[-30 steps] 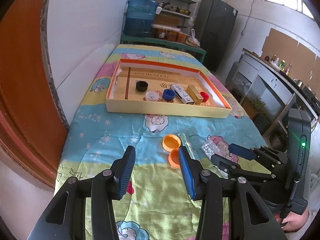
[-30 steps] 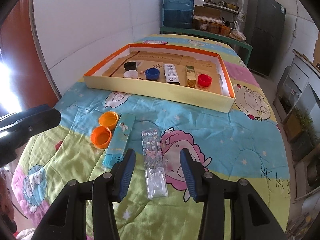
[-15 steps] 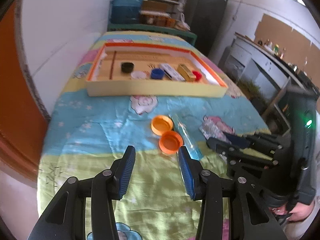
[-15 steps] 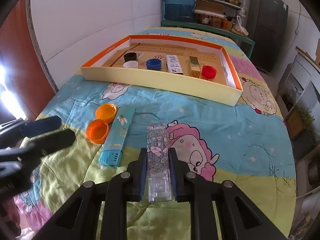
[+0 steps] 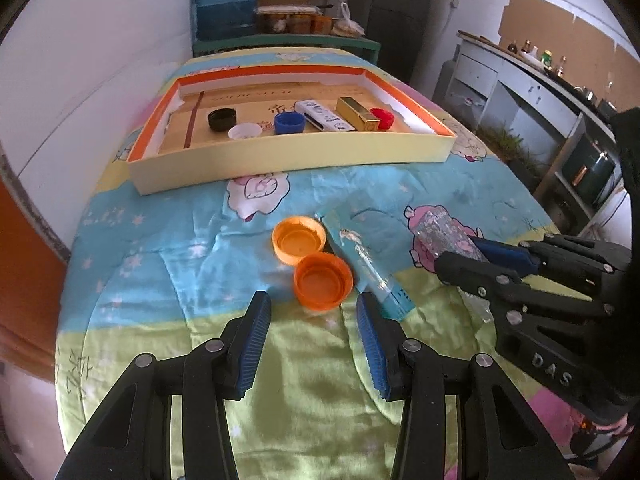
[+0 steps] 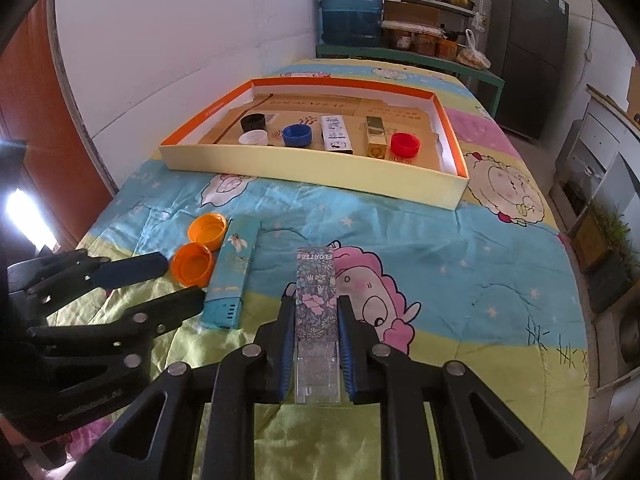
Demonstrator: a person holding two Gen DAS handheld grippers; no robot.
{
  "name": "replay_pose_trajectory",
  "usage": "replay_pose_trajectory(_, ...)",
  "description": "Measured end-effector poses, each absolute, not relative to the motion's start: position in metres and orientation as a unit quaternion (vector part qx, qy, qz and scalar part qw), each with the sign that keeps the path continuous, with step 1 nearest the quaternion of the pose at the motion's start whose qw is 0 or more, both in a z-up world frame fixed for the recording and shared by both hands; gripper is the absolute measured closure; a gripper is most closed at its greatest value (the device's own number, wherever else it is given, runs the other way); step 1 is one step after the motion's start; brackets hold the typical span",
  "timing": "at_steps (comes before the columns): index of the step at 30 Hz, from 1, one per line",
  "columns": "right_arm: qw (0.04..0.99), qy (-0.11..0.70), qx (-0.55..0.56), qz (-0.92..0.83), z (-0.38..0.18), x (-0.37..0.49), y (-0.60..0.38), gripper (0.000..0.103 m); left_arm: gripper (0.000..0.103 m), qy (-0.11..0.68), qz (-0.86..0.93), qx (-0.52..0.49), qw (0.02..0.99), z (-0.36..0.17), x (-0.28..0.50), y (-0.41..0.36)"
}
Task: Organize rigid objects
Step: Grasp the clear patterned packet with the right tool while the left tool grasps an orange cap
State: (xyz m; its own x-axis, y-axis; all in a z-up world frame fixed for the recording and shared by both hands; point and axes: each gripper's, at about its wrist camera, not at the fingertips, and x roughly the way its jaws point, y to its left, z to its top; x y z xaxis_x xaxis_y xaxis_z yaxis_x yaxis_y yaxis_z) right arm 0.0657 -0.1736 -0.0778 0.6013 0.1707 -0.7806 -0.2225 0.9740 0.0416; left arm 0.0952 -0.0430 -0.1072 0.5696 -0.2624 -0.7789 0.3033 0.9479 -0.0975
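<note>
My right gripper [image 6: 315, 306] is shut on a clear floral box [image 6: 315, 292] that lies on the quilt; the same gripper [image 5: 460, 254] and box [image 5: 438, 236] show at the right of the left wrist view. My left gripper [image 5: 310, 306] stands open just short of the nearer orange cap [image 5: 323, 280], nothing between its fingers. A second orange cap [image 5: 298, 237] and a light blue box [image 5: 366, 262] lie beside it. In the right wrist view the left gripper [image 6: 172, 286] sits left of the caps [image 6: 192, 264] and blue box [image 6: 231, 276].
An orange-rimmed tray [image 5: 280, 160] at the far side holds black, white, blue and red caps, a white box and a gold box. A white wall runs along the left. The cartoon quilt [image 6: 460, 280] drops off at the right edge.
My right gripper closed on the floral box. My left gripper moved forward and down toward the orange caps, still open.
</note>
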Motion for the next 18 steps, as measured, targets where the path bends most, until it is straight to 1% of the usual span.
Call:
replay_pose_trajectory(8,0.894,0.432,-0.026,0.115,-0.0779,0.0664,-0.1755,0.083,0.057,0.427,-0.153,0.030,0.890,-0.1085,0.1044,-0.0491)
replay_pose_trajectory(11,0.894,0.433,-0.023,0.115,-0.0784,0.0673,-0.1757,0.083,0.072,0.425,-0.154,0.023,0.891,-0.1078,0.1049,-0.0473)
replay_pose_trajectory(18,0.894,0.432,-0.021,0.119,-0.0783,0.0673,-0.1753,0.083,0.072,0.423,-0.156,0.011,0.893,-0.1059,0.1020,-0.0416)
